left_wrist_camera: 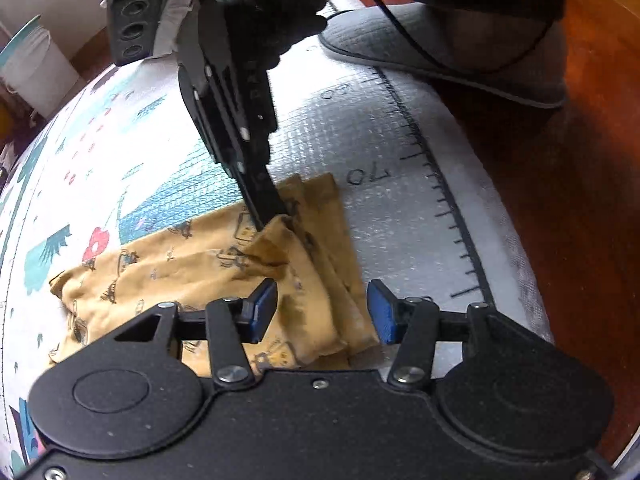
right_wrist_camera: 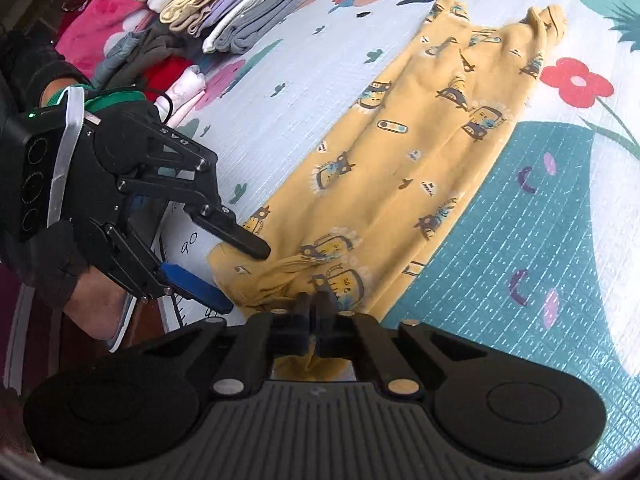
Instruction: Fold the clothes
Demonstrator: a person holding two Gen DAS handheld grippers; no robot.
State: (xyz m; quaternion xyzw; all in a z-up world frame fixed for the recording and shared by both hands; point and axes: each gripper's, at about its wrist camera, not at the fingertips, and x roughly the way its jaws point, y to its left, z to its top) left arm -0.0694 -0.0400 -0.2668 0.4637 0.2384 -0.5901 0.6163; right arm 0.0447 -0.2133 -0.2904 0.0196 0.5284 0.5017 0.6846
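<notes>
With the right tool (right_wrist_camera: 316, 300) pinching the garment (right_wrist_camera: 420, 152) hem and the left tool (left_wrist_camera: 322, 310) spread above its corner, a thin pinch may slip, spoiling the fold.

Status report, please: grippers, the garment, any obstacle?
Right gripper shut on yellow garment hem. Left gripper open over it. Garment flat on mat. Nothing in the way.

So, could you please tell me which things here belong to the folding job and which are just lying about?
Part of the job:
- yellow printed garment, spread on the play mat
- right gripper, shut on the garment's near end
- left gripper, open at the same end

Just lying about:
- pile of folded clothes
- grey slipper
- white bucket
</notes>
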